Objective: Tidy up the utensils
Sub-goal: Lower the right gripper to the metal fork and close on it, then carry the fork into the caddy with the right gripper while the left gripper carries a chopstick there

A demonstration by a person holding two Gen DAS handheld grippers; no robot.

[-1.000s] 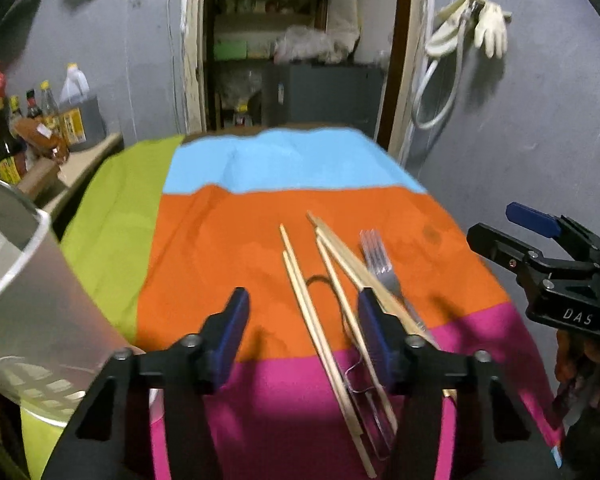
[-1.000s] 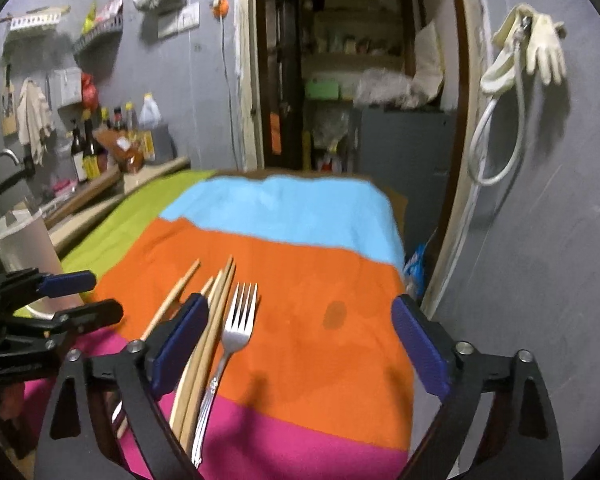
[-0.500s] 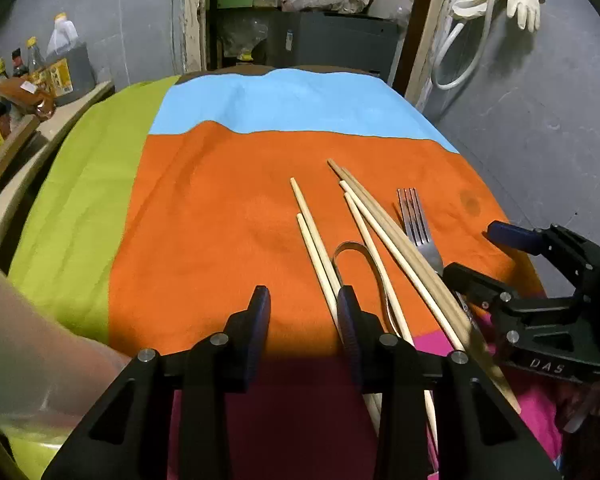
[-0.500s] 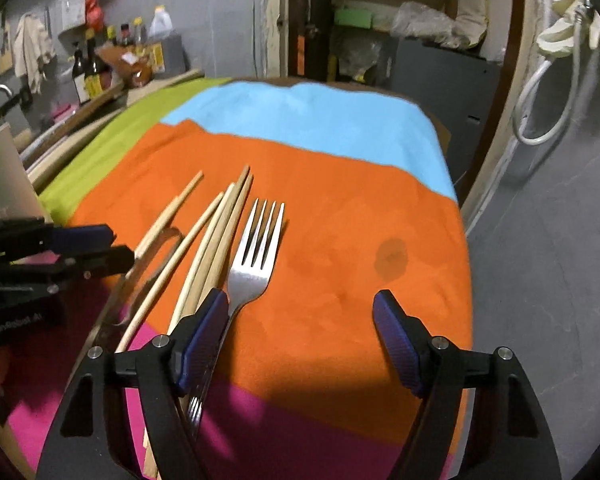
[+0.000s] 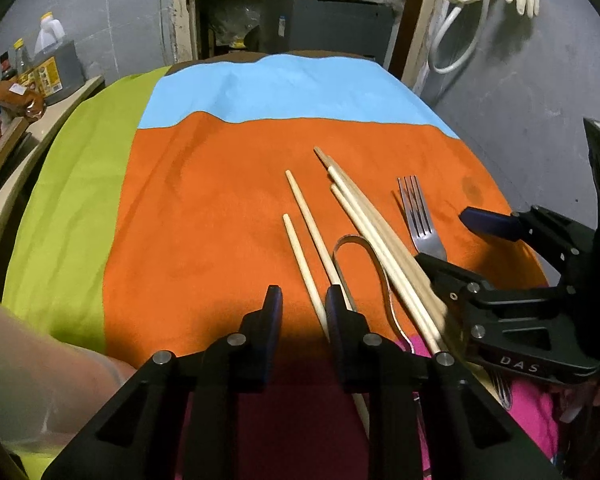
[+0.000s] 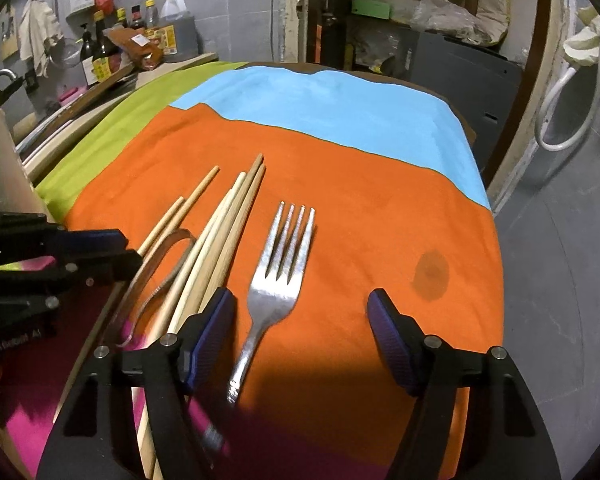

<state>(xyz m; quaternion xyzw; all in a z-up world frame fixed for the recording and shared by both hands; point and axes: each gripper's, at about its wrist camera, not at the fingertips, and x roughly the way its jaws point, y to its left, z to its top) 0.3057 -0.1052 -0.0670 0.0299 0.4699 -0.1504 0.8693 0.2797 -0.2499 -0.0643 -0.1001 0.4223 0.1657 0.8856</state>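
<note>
striped cloth [image 6: 380, 208], fork [image 6: 278, 276] lengthwise, tines pointing away

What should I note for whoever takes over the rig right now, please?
Left gripper: jaws just closing, narrow, nothing pinched; the pale chopsticks lie beside its right finger.
Right gripper: jaws just closing, wide, straddling the fork without touching it.
Fork, chopsticks and a metal loop all lie on the cloth.
Done: nothing picked up. Left: grasp and sort everything.
</note>
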